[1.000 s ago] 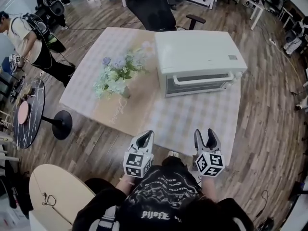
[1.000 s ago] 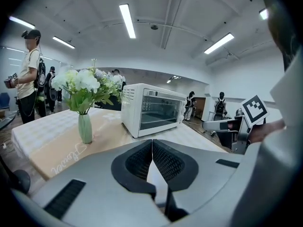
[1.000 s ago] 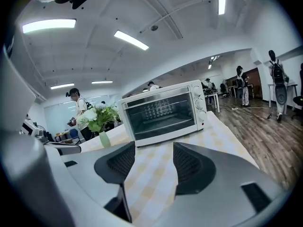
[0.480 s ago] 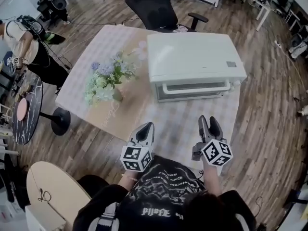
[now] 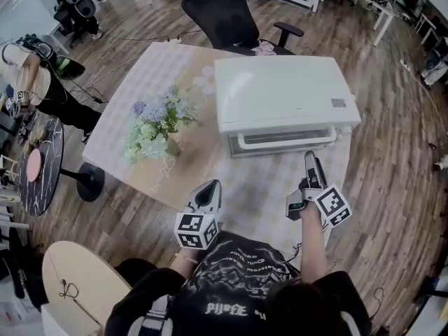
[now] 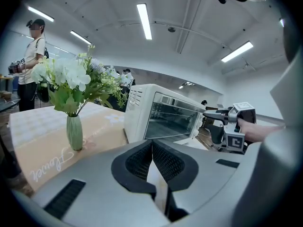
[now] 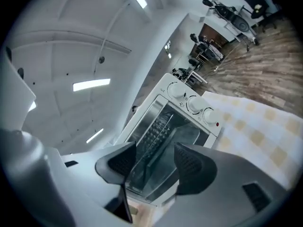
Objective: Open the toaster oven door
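While the right gripper (image 7: 154,161) holds its two dark pads apart, having just opened a touch wider, nothing sits between them. Through the gap its own view looks straight at the glass door (image 7: 163,131) of the toaster oven (image 7: 189,109), with the wire rack visible behind the glass and three knobs (image 7: 195,104) in a row beside it.

The left gripper (image 6: 152,142) has its jaws pressed together, tip to tip, and grips nothing.

From the head view, the right gripper (image 5: 310,158) is tilted over on its side. Its tips point at the right end of the oven's front, close under the door's pale handle (image 5: 283,140). Whether they touch the oven is hard to tell from above. The left gripper (image 5: 212,187) hangs lower down, near the table's front edge and well apart from the oven.

The door (image 5: 280,144) is shut. The white toaster oven (image 5: 280,93) stands on the right half of the table (image 5: 140,82), on a pale checked cloth, with its front facing the person holding the grippers. A green vase of white and lilac flowers (image 5: 157,121) stands to its left. A black office chair (image 5: 217,12) is behind the table. Another person (image 5: 28,68) stands off to the left on the wooden floor (image 5: 392,187).
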`<state>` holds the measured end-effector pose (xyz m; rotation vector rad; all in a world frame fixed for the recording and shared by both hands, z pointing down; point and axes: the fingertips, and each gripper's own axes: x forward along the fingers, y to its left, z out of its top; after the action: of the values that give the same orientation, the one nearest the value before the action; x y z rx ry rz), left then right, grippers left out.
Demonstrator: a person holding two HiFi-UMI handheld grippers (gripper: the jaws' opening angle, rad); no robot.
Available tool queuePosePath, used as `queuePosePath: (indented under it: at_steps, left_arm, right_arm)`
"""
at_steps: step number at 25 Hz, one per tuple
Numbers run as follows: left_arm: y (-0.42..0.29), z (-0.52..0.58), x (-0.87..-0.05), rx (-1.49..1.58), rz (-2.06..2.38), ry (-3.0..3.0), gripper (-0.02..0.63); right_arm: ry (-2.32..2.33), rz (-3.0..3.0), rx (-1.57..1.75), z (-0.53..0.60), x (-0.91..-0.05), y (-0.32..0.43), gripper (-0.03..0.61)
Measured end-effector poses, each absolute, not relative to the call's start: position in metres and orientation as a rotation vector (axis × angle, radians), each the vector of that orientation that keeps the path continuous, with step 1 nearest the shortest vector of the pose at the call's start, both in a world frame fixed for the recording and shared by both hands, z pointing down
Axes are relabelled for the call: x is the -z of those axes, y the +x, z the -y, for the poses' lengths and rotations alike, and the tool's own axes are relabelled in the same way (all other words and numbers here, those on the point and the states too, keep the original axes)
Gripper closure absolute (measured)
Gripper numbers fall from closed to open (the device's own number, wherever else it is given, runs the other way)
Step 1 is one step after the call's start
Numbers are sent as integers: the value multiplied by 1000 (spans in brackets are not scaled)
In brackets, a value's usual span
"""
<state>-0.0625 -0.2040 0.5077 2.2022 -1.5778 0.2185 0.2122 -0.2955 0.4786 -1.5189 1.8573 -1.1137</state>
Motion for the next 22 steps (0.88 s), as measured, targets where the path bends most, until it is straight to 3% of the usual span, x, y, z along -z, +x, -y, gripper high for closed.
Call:
queuePosePath:
  at_steps: [19, 22]
  left_arm:
    - [-69, 217, -518, -239, 1500, 2240, 594]
    - [-72, 215, -518, -238, 1500, 2241, 594]
  right_arm:
    - [-1420, -1716, 1098, 328, -439, 216, 339]
    - [-1460, -1711, 1142, 329, -443, 216, 412]
